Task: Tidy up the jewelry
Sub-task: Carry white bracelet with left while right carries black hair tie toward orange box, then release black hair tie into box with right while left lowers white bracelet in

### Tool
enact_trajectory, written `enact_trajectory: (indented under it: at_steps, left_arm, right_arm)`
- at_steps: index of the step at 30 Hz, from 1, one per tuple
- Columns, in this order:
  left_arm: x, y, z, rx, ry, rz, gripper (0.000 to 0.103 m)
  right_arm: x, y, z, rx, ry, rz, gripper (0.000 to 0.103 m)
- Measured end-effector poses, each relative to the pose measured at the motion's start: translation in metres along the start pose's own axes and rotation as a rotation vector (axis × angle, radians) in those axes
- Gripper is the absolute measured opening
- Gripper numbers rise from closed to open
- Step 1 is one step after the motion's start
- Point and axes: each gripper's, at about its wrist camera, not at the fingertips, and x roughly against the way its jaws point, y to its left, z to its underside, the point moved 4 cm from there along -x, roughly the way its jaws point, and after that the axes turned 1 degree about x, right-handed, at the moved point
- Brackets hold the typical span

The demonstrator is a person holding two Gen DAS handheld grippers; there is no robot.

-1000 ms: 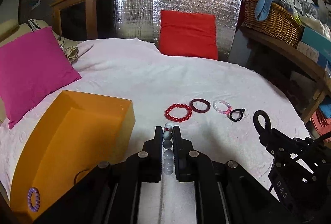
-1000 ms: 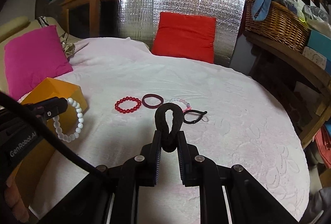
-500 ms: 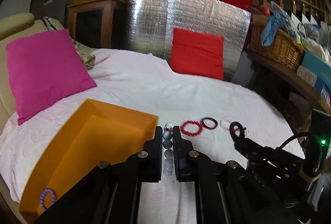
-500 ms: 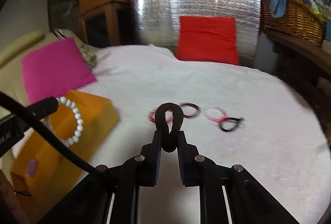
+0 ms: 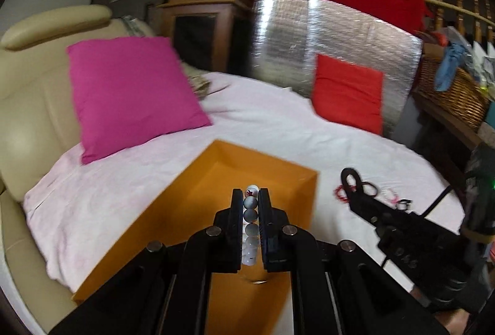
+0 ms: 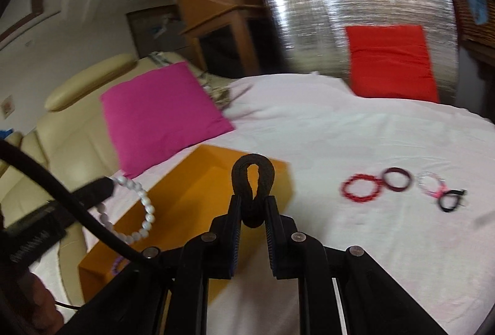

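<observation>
My left gripper (image 5: 250, 195) is shut on a white bead bracelet (image 5: 251, 226) and holds it above the open orange box (image 5: 216, 180). In the right wrist view the bracelet (image 6: 139, 211) hangs from the left gripper over the box (image 6: 198, 189). My right gripper (image 6: 253, 202) is shut on a black fabric band (image 6: 253, 180), just right of the box's far corner. A red bead bracelet (image 6: 361, 187), a dark red band (image 6: 397, 178), a pink-and-clear bracelet (image 6: 431, 182) and a black loop (image 6: 450, 200) lie on the white cloth. A purple bracelet (image 6: 119, 264) lies in the box.
A magenta cushion (image 5: 130, 93) leans on the beige seat behind the box. A red cushion (image 5: 348, 92) stands against a silver foil panel (image 5: 324, 41) at the back. A wicker basket (image 5: 454, 93) sits on a shelf at right.
Both grippers have swung left toward the orange box. The left gripper with the white bracelet is now over the box. The loose bracelets have shifted right in view.
</observation>
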Motion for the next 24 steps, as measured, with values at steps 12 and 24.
enact_trajectory:
  at_steps: [12,24]
  left_arm:
    - [-0.023,0.030,0.023,-0.028,0.073,-0.124,0.010]
    - [-0.031,0.031,0.027,-0.128,0.085,-0.192,0.010]
  right_arm:
    - [-0.053,0.066,0.020,0.082,0.098,-0.106,0.016]
    - [-0.097,0.066,0.004,0.039,0.109,-0.097,0.020]
